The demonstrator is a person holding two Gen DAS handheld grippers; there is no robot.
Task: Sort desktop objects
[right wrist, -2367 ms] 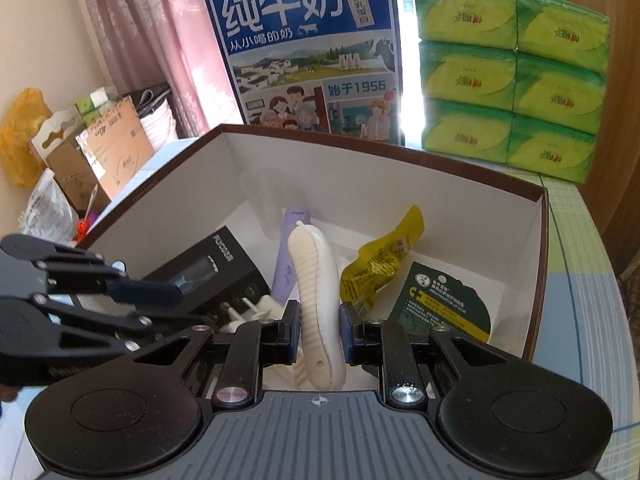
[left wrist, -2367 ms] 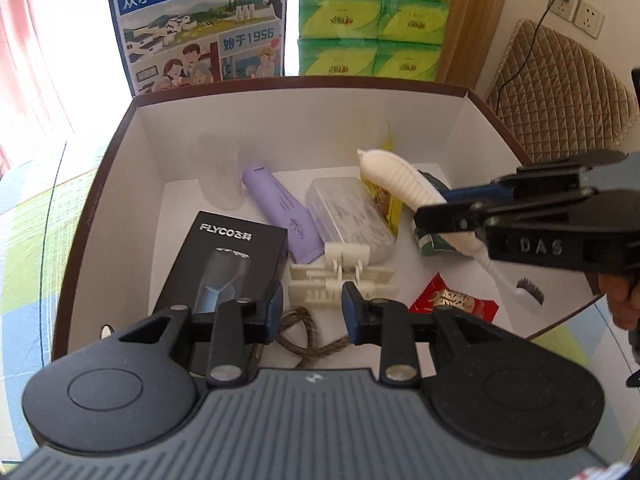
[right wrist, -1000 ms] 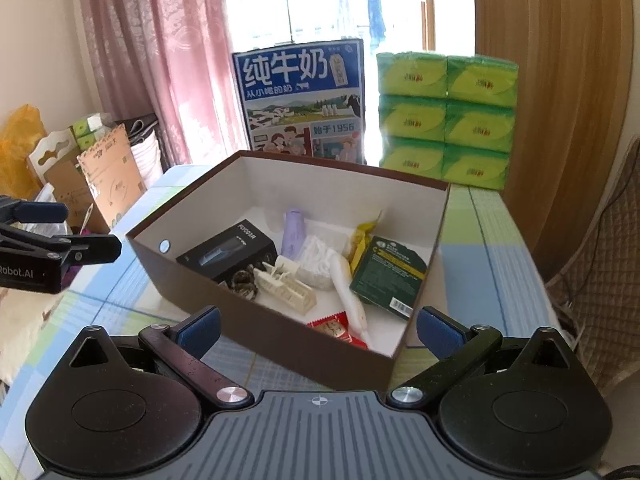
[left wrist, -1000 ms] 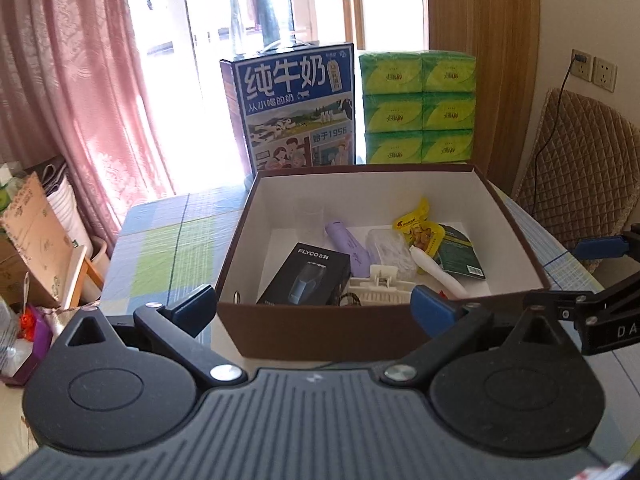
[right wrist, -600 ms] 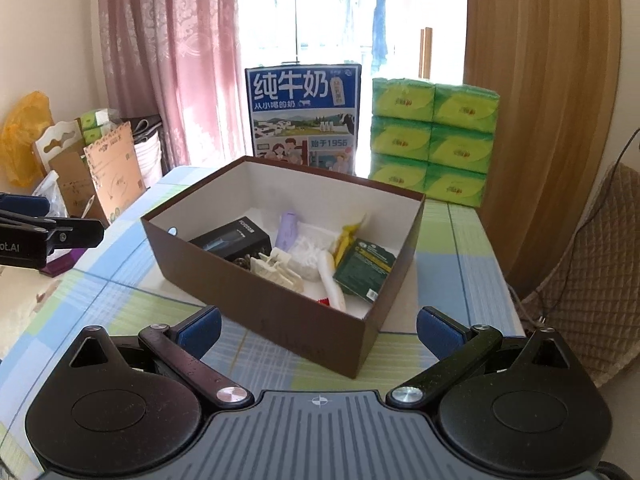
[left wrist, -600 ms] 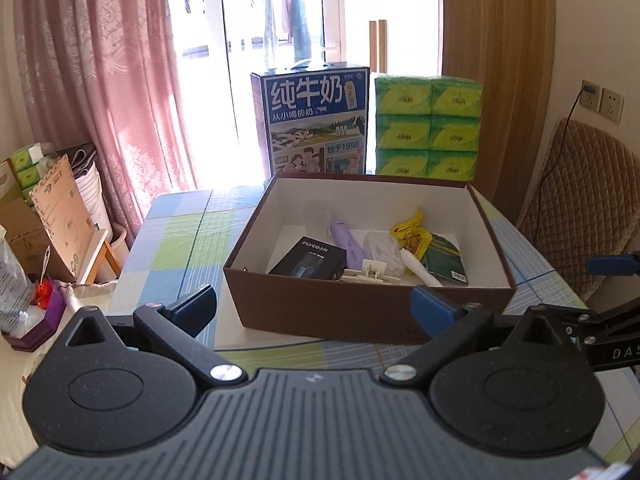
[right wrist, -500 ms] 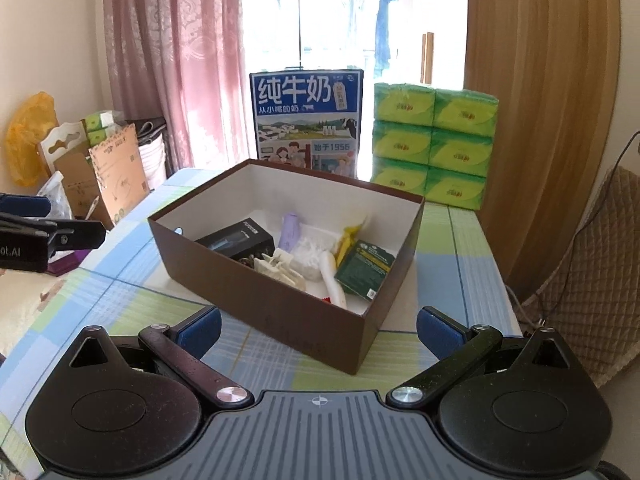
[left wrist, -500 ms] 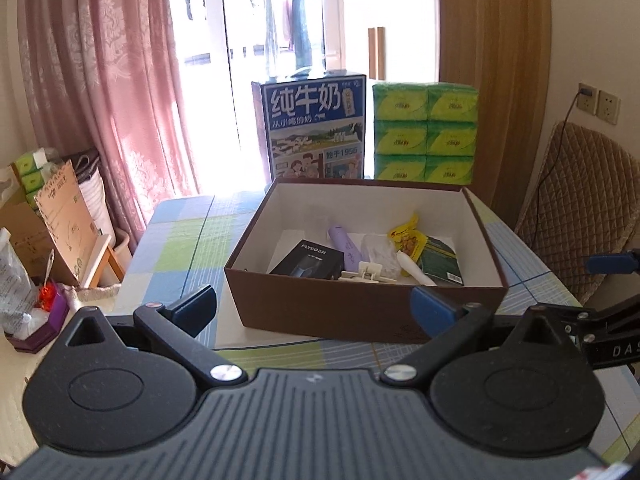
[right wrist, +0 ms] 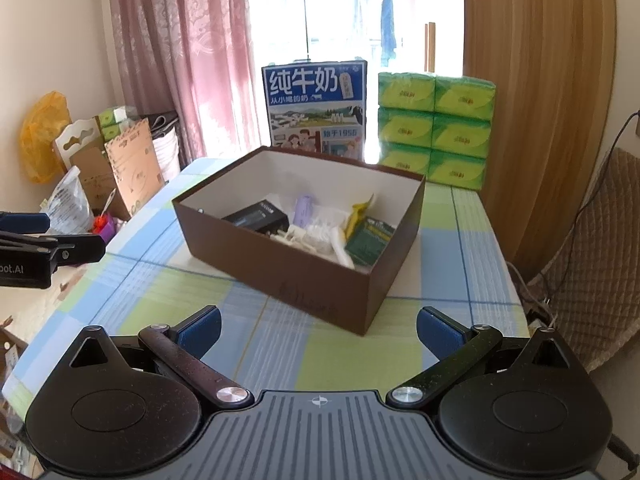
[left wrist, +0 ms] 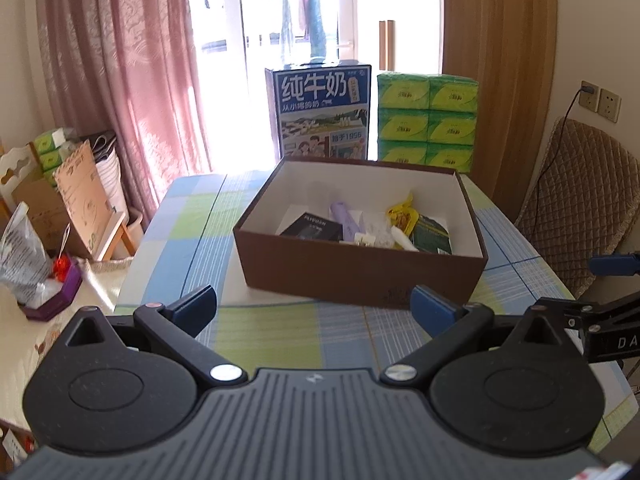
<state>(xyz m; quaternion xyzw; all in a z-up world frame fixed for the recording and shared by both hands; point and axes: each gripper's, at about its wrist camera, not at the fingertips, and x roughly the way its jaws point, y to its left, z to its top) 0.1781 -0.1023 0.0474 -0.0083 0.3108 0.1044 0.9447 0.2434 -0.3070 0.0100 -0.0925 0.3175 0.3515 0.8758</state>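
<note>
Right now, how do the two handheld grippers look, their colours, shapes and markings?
Both the left gripper and right gripper are black, with round pivot housings, silver screws, ribbed grey bodies and blue fingertip pads. White lettering marks their sides.

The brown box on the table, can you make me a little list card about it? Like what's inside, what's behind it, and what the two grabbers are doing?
box: brown box, white inside, no lid on, on the checked tablecloth
inside: black box, purple tube, white brush, yellow packet, dark green packet
behind it: blue milk carton, green tissue packs
left gripper: open, empty, apart from the box
right gripper: open, empty, apart from the box
</note>
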